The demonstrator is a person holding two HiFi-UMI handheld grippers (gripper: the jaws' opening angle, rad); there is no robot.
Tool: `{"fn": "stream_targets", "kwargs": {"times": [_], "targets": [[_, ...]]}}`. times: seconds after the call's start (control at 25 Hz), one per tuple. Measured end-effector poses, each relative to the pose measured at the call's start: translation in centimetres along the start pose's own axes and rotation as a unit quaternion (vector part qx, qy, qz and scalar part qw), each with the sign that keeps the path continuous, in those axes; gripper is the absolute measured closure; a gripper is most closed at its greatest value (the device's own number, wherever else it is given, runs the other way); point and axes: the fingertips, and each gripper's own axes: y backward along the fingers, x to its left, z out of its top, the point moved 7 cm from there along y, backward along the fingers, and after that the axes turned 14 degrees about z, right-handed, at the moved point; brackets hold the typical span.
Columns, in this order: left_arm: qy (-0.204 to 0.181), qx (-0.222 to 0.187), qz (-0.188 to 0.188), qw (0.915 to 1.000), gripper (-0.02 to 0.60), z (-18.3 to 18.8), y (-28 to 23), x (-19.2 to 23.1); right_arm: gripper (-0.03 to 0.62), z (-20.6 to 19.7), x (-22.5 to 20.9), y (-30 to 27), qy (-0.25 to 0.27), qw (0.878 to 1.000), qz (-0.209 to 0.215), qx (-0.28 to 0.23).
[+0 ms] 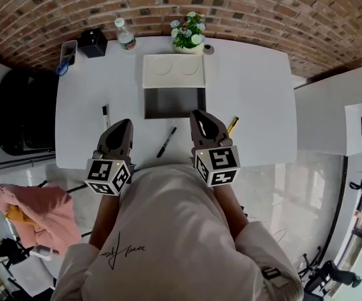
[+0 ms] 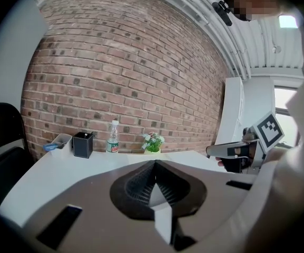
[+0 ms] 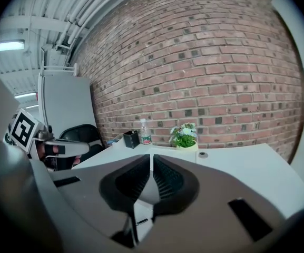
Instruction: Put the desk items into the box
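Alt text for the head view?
A person holds the left gripper and right gripper, both shut and empty, over a white table. An open box sits mid-table, pens near it, a bottle and plant at the far edge.

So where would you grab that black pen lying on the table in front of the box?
Probably mid-barrel on the black pen, coming down from above. It lies flat and slanted on the table, so the right tongs, shut now, should open and straddle its thin width.
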Motion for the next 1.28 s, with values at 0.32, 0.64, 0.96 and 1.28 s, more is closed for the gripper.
{"fn": "stream_targets", "kwargs": {"times": [0.32, 0.64, 0.96, 1.28], "targets": [[-0.013, 0.032, -0.052, 0.998, 0.577, -1.2, -1.7, -1.6, 0.566, -1.0, -1.2, -0.4, -0.023, 0.999, -0.021, 0.01], [-0.019, 0.041, -0.06, 0.9971, 0.577, -1.5, -2.4, -2.2, 0.566, -2.4, -3.1, -0.4, -0.041, 0.997, -0.055, 0.018], [-0.024, 0.036, -0.092, 0.9948, 0.577, -1.0, -4.5, -4.9, 0.566, -5.6, -5.8, 1.3, -0.079, 0.988, -0.129, 0.035], [-0.006, 0.028, -0.155, 0.9876, 0.577, 0.3, -6.8, -10.0, 0.566, -7.7, -7.7, 3.8, -0.113, 0.974, -0.192, 0.041]]}}
